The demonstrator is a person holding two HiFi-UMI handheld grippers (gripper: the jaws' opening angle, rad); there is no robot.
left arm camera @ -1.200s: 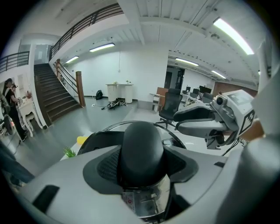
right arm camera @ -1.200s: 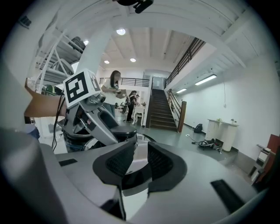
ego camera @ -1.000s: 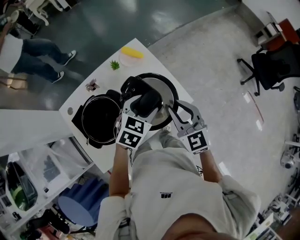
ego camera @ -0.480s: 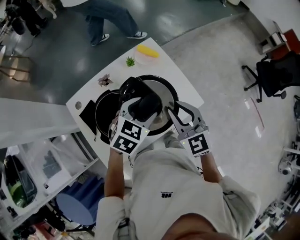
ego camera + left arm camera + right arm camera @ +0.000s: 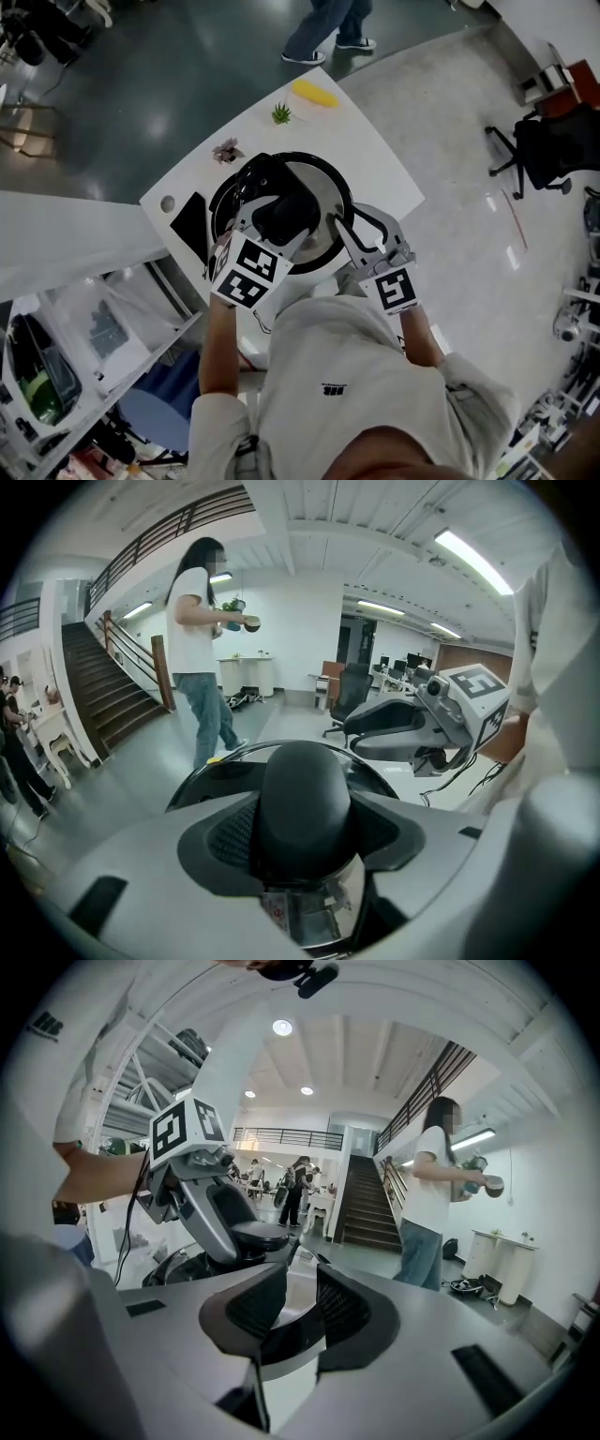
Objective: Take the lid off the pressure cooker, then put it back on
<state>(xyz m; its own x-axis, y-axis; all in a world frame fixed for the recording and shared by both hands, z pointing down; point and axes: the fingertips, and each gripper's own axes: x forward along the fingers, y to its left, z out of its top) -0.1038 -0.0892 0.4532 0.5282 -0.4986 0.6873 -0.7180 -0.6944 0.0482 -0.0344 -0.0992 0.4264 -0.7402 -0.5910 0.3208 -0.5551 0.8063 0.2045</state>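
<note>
Lid (image 5: pixel 323 183) is held over pot (image 5: pixel 194 223): knob (image 5: pixel 303 799) clamped by left gripper (image 5: pixel 281 214), rim pinched by right gripper (image 5: pixel 298 1302). Bare table (image 5: pixel 375 155) lies beyond, its edges near.

The lid (image 5: pixel 323 187) shines as polished metal, its knob (image 5: pixel 305 803) matt black plastic. The table (image 5: pixel 366 164) looks smooth, white and faintly glossy.

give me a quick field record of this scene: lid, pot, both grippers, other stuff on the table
lid: round steel lid with black knob, held over the pot, offset, apparently not seated
pot: black pressure cooker pot, on white table, mostly covered
left gripper: shut on the knob
right gripper: shut on the lid's rim
also on table: yellow object, small green plant
</note>
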